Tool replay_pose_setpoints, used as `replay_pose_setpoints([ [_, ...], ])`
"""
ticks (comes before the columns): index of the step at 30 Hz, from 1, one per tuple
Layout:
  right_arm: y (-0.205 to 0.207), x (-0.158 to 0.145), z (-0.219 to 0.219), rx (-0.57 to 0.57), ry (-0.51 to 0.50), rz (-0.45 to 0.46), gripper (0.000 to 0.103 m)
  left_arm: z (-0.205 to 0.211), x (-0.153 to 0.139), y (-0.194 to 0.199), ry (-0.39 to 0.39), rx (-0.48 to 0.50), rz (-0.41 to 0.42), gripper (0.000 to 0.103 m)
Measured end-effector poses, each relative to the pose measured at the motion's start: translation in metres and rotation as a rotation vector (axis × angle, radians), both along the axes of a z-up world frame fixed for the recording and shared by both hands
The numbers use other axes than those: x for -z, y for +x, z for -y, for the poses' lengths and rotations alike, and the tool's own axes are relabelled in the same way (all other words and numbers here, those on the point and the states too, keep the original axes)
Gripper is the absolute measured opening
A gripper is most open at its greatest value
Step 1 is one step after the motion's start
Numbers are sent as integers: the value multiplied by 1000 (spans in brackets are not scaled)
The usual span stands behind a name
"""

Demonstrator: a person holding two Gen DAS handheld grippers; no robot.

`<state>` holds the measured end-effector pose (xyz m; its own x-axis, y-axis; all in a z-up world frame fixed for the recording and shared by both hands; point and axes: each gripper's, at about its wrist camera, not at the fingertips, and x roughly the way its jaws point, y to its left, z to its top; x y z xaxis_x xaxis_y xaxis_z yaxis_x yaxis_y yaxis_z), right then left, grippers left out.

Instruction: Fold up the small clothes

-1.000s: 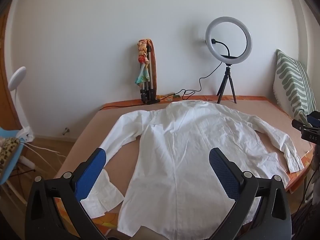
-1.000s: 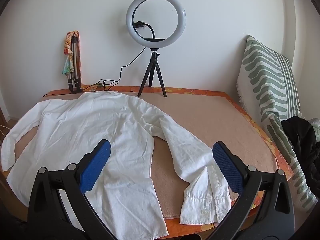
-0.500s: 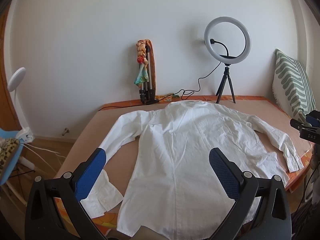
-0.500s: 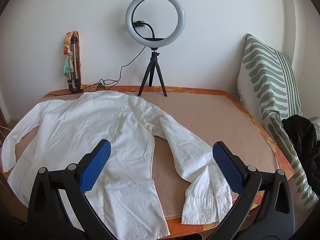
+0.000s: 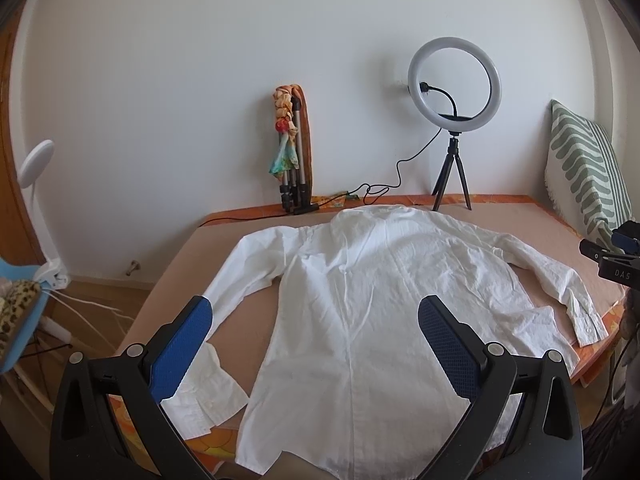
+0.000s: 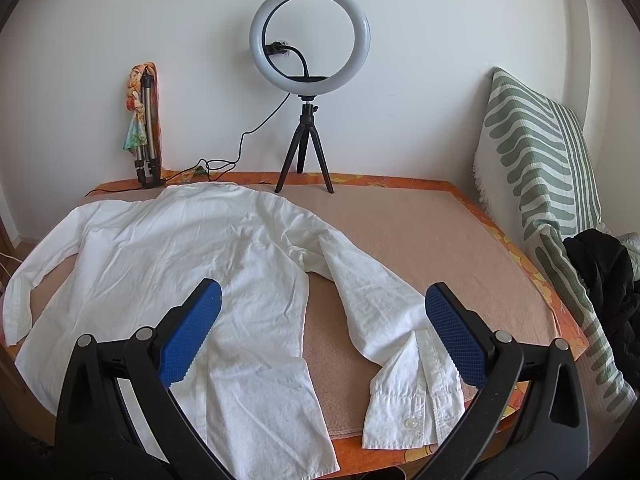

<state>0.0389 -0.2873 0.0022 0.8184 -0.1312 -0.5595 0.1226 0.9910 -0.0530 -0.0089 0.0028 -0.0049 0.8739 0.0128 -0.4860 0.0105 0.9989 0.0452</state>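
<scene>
A white long-sleeved shirt (image 5: 360, 300) lies spread flat, back up, on a tan-covered bed (image 5: 188, 256), collar toward the wall. My left gripper (image 5: 316, 320) hovers open above the hem end, its blue pads (image 5: 180, 348) wide apart with nothing between them. The left sleeve's cuff (image 5: 204, 388) lies under the left pad. In the right wrist view the shirt (image 6: 180, 264) fills the left half, and the right sleeve runs to a buttoned cuff (image 6: 412, 396) at the bed's near edge. My right gripper (image 6: 320, 312) is open above that sleeve.
A ring light on a tripod (image 6: 308, 80) and a folded tripod with a scarf (image 6: 142, 120) stand against the wall, cables between them. A green-striped pillow (image 6: 536, 152) and dark clothing (image 6: 600, 276) lie at the right. A blue chair (image 5: 16, 320) and lamp sit left of the bed.
Both views have shifted only slightly; the shirt lies as before and both grippers stay open.
</scene>
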Motion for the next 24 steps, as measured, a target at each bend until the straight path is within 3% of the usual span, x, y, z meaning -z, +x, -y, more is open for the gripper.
replay_pose_setpoints([
  [24, 1, 0, 0, 0, 0, 0, 103, 0, 1, -1, 2, -6, 5, 103],
])
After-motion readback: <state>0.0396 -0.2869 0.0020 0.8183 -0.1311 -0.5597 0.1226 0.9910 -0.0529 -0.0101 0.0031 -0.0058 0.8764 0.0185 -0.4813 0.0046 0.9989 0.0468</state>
